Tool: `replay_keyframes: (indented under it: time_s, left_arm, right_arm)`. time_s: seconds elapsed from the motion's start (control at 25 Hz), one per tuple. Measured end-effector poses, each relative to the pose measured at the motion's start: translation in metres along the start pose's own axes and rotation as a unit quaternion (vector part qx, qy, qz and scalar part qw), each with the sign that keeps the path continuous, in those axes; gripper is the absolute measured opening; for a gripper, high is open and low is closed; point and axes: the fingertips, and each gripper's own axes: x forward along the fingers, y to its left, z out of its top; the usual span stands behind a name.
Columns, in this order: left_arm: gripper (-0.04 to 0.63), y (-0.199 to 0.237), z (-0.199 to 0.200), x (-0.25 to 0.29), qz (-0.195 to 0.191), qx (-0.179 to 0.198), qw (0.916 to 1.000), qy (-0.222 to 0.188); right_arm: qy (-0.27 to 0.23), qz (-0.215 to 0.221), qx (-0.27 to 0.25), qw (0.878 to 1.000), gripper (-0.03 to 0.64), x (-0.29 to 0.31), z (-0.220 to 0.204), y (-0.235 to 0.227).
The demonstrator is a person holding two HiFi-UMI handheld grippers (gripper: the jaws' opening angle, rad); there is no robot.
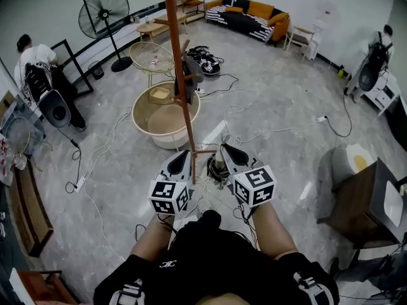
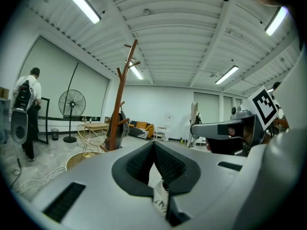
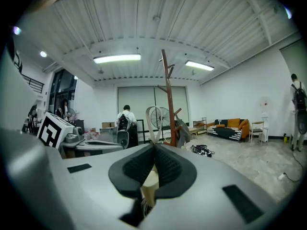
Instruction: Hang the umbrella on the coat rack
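Right claw (image 3: 154,145) pinched tight on beige umbrella strap (image 3: 154,135). Umbrella (image 1: 217,170) hangs beneath, lower centre of head view, just beside coat rack (image 1: 180,75) pole. Left claw (image 2: 154,145) closed, empty.

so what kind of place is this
Likely a big open studio or lab hall set up like a living room: an orange sofa by the far wall, a coat rack mid-floor, loose cables on the floor.
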Motion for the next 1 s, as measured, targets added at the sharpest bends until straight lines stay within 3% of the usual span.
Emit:
replay_keyframes:
  time_s: [0.44,0.6,1.0]
  left_arm:
    - [0.017,0.116,0.056,0.162,0.013,0.001,0.9997,-0.022]
    - [0.017,0.152,0.057,0.204,0.023,-0.002,0.9995,-0.021]
    - [0.017,0.216,0.062,0.252,0.063,0.0,0.9978,-0.02]
  right_arm:
    - [-0.006,0.027,-0.007,1.0,0.018,0.166,0.049,-0.102]
    - [-0.006,0.036,-0.013,0.999,0.018,0.218,0.06,-0.131]
    - [0.005,0.066,-0.001,0.998,0.018,0.314,0.057,-0.171]
